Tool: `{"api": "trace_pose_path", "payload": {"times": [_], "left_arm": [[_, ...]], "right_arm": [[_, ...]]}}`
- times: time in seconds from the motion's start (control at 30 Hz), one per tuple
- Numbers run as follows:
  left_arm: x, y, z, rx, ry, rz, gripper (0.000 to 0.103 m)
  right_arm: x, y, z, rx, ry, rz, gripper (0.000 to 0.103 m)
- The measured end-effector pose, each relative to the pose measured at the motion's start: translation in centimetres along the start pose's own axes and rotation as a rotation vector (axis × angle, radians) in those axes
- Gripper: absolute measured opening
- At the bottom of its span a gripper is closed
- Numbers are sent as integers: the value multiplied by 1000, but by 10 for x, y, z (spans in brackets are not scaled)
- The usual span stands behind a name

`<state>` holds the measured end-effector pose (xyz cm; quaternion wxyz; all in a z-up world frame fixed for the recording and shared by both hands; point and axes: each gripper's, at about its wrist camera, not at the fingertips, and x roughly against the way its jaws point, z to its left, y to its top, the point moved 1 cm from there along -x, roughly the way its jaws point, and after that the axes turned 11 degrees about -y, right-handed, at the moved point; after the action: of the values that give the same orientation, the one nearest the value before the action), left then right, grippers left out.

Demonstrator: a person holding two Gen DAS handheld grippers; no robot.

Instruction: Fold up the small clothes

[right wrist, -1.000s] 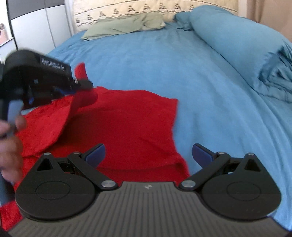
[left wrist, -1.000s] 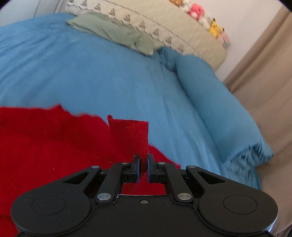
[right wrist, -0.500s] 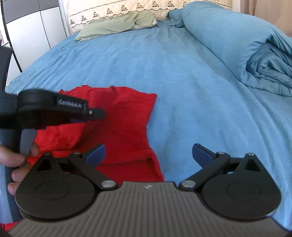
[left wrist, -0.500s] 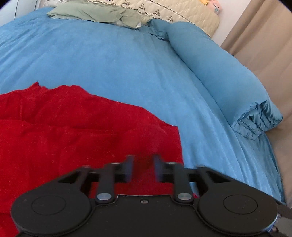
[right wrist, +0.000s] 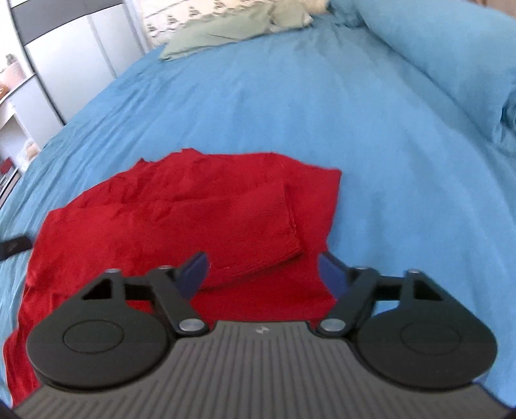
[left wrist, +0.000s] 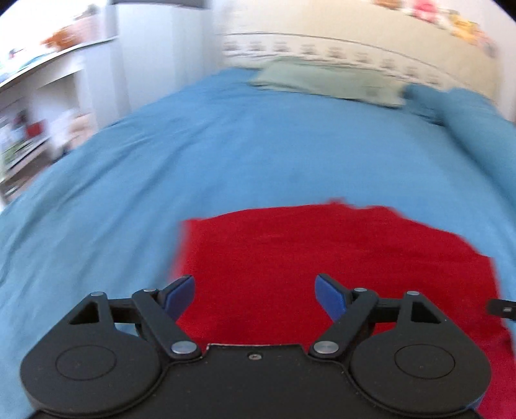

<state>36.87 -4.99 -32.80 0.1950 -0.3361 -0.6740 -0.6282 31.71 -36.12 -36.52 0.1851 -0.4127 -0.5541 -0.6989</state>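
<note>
Over the red sweater (right wrist: 180,219) on the bed (right wrist: 290,106) we had left tool (left wrist: 254,291) opening, right tool (right wrist: 262,270) closing, both empty.

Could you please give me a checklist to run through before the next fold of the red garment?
1. Left hand-held gripper free of cloth: ok, jaws opening, nothing pinched.
2. Right hand-held gripper free of cloth: ok, jaws closing above the garment, pads not pressing it.
3. Sleeve folded across the body: ok, it lies on top.
4. Garment flat: not ok, its left part is rumpled in the right wrist view.
5. Sheet beyond the garment bare: ok; the green cloth lies far off.
6. Near hem straight: cannot tell, hidden by both grippers.
</note>
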Motion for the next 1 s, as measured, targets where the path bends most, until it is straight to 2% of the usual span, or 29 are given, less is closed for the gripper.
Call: {"api": "trace_pose_path", "payload": {"times": [0.17,0.27,0.33,0.37,0.4,0.43,0.47,0.57,0.67,0.77,0.87,0.93,1.0], "left_arm": [[-4,-16,47,96,95,16,85],[-7,-22,60,134,112,31,85],[-7,-22,68,145,118,40,85],[-8,-21,67,148,122,45,85],[-9,-22,67,151,124,48,85],[-9,-22,68,154,127,51,85],[-9,-23,68,155,127,53,85],[-12,-22,72,154,123,66,85],[-16,-24,75,149,115,82,85],[-22,-27,79,154,111,95,85],[-24,-26,82,159,116,99,85],[-19,-22,82,146,115,78,85],[-13,-13,76,114,93,51,85]], "right_arm": [[-27,-3,-2,-96,-14,33,66],[-33,-2,0,-110,-28,25,55],[-35,1,2,-113,-40,21,54],[-35,3,4,-114,-46,19,51],[-35,4,6,-110,-55,15,35],[-35,6,8,-97,-70,11,25],[-34,8,10,-88,-78,10,20],[-19,10,10,-89,-91,-28,20],[-3,7,11,-73,-139,-65,20],[-10,0,12,-47,-190,-40,20],[-26,-4,16,-43,-181,15,23],[-24,1,23,-14,-236,4,35],[-9,8,37,42,-290,-80,76]]}}
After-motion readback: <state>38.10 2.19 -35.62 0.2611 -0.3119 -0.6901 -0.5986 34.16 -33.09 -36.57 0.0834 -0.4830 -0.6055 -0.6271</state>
